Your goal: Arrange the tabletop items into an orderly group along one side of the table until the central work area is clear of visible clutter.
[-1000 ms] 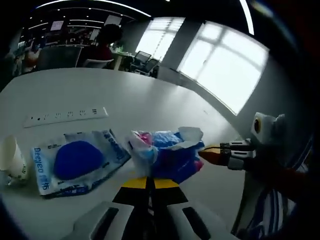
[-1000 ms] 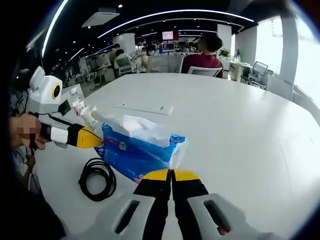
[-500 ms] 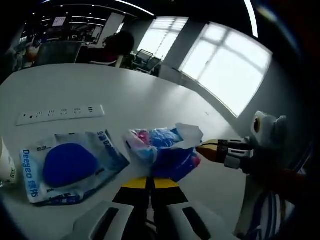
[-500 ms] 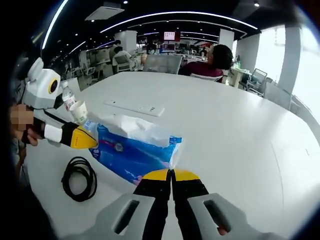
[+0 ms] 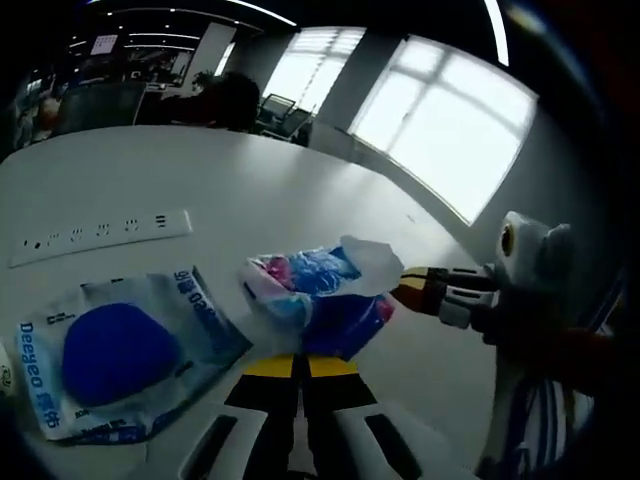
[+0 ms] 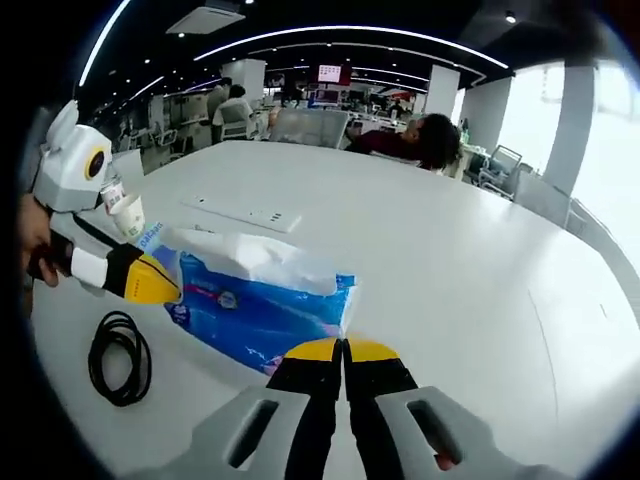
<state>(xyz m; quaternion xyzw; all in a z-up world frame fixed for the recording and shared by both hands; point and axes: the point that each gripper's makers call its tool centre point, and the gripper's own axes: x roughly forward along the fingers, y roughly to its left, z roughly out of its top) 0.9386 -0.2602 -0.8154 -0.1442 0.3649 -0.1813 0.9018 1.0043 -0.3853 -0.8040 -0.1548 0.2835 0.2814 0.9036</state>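
White table (image 6: 480, 260): one tissue pack (image 6: 262, 303), one cable (image 6: 117, 357).

On the surface (image 6: 480, 260), the tissue pack (image 6: 262, 300) lies between both grippers; a coiled cable (image 6: 118, 357) beside it, a power strip (image 6: 240, 212) behind, a pouch (image 5: 110, 350) alongside.

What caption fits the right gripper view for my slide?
Two shut yellow-tipped grippers, right gripper and left gripper, flank a blue plastic tissue pack on the white table.

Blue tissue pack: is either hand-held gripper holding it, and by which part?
Both appear to: the blue tissue pack is pinched at opposite ends by the left hand-held gripper and right hand-held gripper.
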